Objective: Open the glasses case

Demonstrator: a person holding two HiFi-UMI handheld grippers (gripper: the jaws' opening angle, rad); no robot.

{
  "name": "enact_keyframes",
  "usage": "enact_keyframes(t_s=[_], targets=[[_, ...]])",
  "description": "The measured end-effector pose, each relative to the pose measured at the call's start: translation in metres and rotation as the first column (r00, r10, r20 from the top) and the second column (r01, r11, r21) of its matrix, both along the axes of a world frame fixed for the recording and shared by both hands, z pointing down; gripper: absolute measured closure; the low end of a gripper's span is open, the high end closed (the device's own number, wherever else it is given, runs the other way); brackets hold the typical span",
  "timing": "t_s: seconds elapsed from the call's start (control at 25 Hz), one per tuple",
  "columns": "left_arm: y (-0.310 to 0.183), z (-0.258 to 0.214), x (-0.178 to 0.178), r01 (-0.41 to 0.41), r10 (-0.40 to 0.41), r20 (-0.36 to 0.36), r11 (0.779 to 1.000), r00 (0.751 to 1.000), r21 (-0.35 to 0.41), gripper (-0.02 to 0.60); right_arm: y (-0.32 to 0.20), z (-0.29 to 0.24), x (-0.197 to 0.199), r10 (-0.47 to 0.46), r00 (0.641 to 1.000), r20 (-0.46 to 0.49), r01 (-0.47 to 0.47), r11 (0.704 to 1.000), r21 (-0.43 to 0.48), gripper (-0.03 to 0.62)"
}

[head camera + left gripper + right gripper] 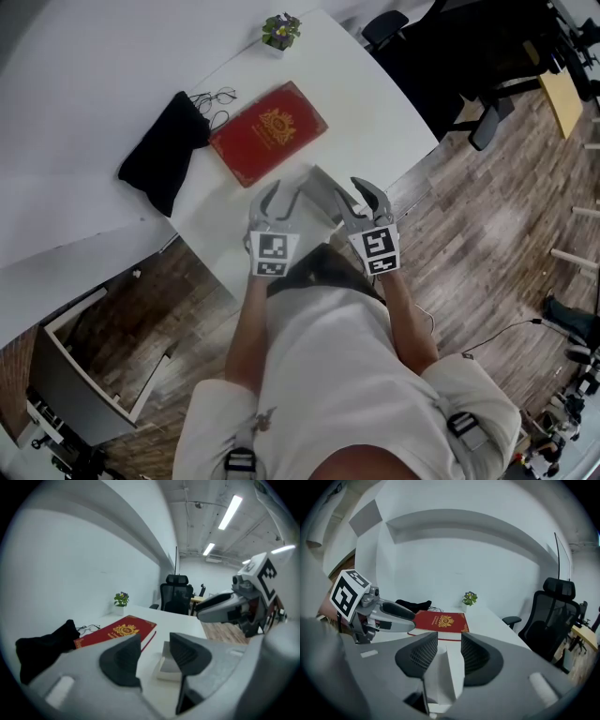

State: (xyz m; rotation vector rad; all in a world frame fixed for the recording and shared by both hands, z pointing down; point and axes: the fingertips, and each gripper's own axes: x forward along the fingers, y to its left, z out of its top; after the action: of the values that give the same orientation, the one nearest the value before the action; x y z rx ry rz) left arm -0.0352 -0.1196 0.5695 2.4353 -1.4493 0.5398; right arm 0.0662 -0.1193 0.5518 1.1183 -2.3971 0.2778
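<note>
The white glasses case [320, 187] lies on the white table [375, 112] near its front edge, and its lid seems raised. In the left gripper view the case [167, 665] shows beyond the jaws; the left gripper [154, 656] is open with nothing between its pads. In the right gripper view the case [440, 681] sits below and just past the jaws; the right gripper [449, 651] is open and its pads do not press on it. From the head view, the left gripper [281, 195] and right gripper [354, 199] hover side by side over the case.
A red book [267, 132] lies behind the case. Left of it are a black pouch [165, 152] and wire glasses [217, 97]. A small potted plant [280, 32] stands at the far edge. Office chairs [487, 117] stand on the wood floor to the right.
</note>
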Motion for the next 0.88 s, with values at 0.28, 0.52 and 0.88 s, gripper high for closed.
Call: enact_keyframes(t_s=[0.28,0.52,0.88], targets=[[0.001,-0.042,0.003,-0.001,0.003,-0.019,0.996,1.0,0.094,0.39,0.001,-0.033,-0.002,0.003,1.0,0.023,-0.005,0.998,0.056,0.453],[0.002,-0.059,0.0,-0.004,0.006,-0.022,0.992,1.0,0.128,0.39,0.004,-0.042,-0.001,0.012,1.0,0.028,-0.014,0.998,0.058,0.453],[0.004,-0.066,-0.005,-0.01,0.013,-0.024,0.99,1.0,0.141,0.39,0.004,-0.049,-0.004,0.017,1.0,0.017,-0.018,0.998,0.064,0.453]])
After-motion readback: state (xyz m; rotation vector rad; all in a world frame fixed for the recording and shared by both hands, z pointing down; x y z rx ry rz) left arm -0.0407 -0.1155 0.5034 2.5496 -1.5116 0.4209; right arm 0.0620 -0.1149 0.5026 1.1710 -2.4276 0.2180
